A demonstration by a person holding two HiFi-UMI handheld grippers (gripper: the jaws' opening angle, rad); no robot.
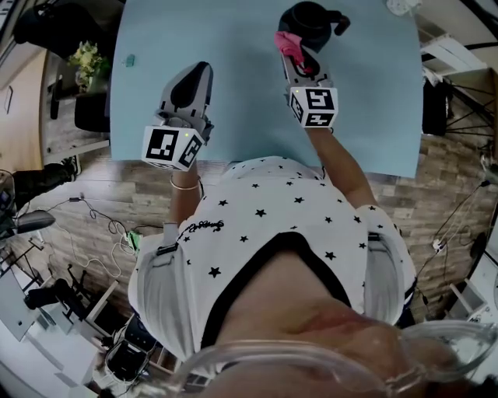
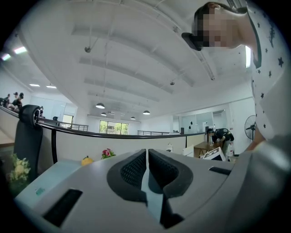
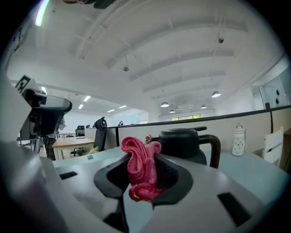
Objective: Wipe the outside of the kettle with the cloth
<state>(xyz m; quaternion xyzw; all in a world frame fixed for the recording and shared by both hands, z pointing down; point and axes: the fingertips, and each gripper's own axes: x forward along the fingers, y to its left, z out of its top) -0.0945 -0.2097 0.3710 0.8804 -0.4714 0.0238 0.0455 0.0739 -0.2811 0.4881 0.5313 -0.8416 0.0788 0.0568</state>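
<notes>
A black kettle (image 1: 310,22) with a side handle stands at the far middle of the light blue table (image 1: 233,85); the right gripper view shows the kettle (image 3: 185,142) just beyond the jaws. My right gripper (image 1: 298,56) is shut on a crumpled pink cloth (image 1: 288,43), which sticks up between the jaws (image 3: 141,168) close to the kettle's near left side. Whether the cloth touches the kettle is unclear. My left gripper (image 1: 189,87) rests near the table's front left, tilted upward, jaws closed with nothing between them (image 2: 147,170).
A small green item (image 1: 130,59) lies at the table's left edge. A white bottle (image 3: 238,140) stands right of the kettle by the partition. Flowers (image 1: 87,58) and a black chair (image 1: 93,109) sit left of the table. Cables cover the floor (image 1: 101,225).
</notes>
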